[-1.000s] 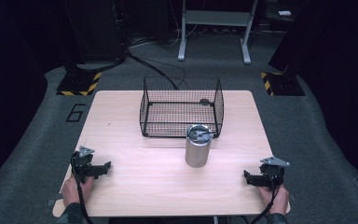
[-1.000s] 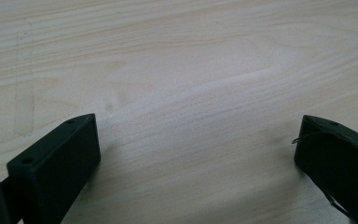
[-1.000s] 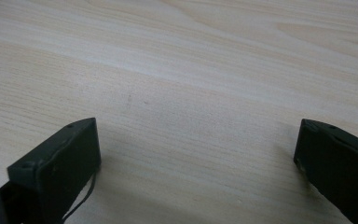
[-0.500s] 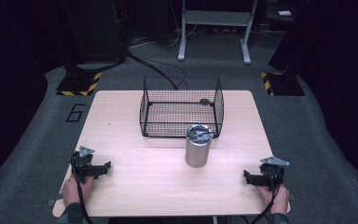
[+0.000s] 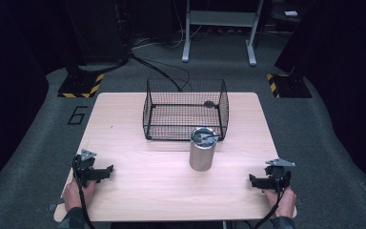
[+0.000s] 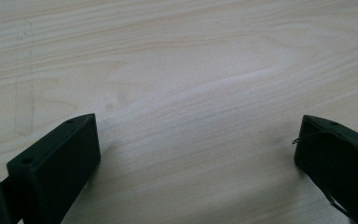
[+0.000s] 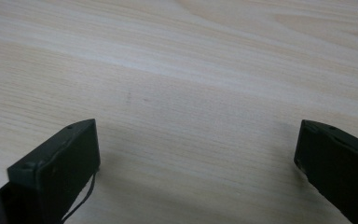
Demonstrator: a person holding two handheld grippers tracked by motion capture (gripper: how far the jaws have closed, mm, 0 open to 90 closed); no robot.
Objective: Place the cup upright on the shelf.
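Pale wooden table bearing a black wire-mesh basket and, just before it, an upright silver metal cylinder. Left gripper and right gripper rest at the near corners, jaws spread wide, grasping nothing.

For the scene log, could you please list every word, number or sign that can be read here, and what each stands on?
"6": a large numeral on the grey floor, left of the table.
Yellow-and-black hazard stripes, no wording: on the left stand base and on the right stand base.
No text legible on the metal can or wire basket.
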